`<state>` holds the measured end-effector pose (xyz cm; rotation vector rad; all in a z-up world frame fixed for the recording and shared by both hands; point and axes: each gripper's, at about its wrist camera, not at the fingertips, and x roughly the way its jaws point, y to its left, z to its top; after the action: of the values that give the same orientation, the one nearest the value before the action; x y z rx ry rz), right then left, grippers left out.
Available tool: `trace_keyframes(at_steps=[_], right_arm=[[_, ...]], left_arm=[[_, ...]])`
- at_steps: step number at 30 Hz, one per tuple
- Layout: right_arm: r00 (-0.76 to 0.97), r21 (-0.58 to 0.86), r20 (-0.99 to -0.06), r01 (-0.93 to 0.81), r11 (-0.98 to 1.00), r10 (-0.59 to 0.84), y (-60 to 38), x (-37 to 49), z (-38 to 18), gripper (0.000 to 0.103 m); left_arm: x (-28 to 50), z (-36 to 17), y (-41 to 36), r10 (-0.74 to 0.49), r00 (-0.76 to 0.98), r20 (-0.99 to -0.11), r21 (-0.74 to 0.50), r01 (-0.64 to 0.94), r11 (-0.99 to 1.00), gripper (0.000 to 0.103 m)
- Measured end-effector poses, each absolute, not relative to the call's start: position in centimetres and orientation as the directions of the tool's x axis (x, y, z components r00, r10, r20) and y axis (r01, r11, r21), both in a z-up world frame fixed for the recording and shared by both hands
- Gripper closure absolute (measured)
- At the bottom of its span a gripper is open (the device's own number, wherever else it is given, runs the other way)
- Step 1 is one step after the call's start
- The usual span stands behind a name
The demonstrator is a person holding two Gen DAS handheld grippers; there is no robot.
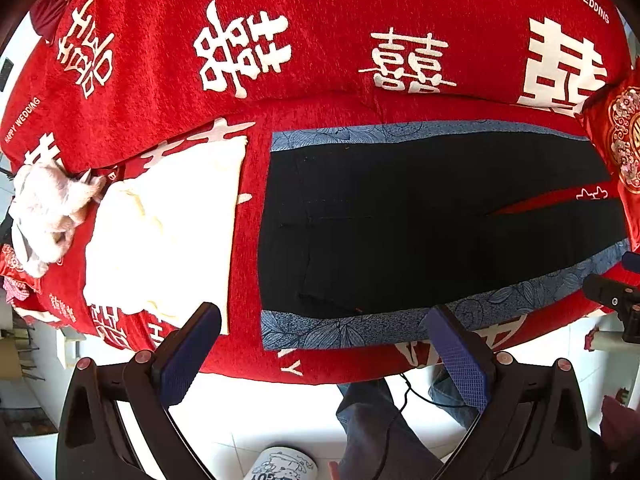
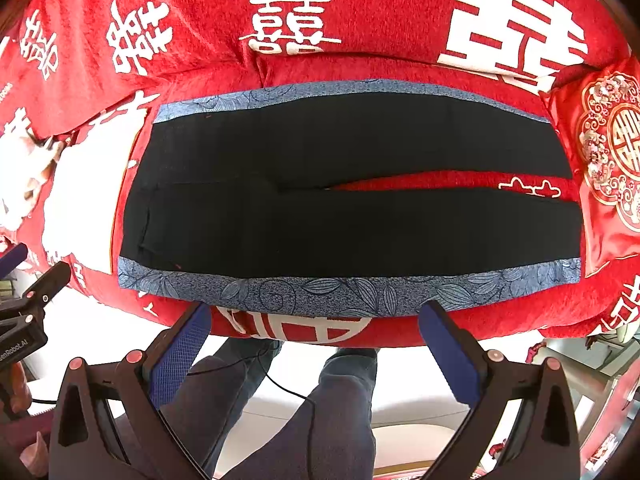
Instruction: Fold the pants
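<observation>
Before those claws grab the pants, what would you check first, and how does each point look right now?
1. Pants spread flat on the sofa: ok.
2. Legs apart, red showing between them: ok.
3. Left claw open, holding nothing: ok.
4. Right claw open, holding nothing: ok.
5. Near blue side stripe within reach of both claws: ok, it lies just ahead of them.
6. White cloth apart from the waistband: ok.
</observation>
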<state>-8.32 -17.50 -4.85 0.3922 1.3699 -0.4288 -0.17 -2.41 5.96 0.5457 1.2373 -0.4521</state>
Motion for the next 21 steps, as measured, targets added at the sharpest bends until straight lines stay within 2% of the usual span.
trace_keyframes(at_steps=[10,21], right_arm=[[0.161,0.038,-0.986,0.498,0.866,-0.05,-18.0,-8.8,-5.0,0.0],[0.183,0.076,-0.983,0.456,0.887,-0.01,-20.4,-11.0,-5.2,0.0]], left_arm=[[-0.9,6.0,-2.9,-0.001,0.275,-0.961,0.166,0.582,0.796,0.0],[-3.5,5.9,-3.3,0.059,0.276,-0.959,0.192,0.486,0.853,0.0]])
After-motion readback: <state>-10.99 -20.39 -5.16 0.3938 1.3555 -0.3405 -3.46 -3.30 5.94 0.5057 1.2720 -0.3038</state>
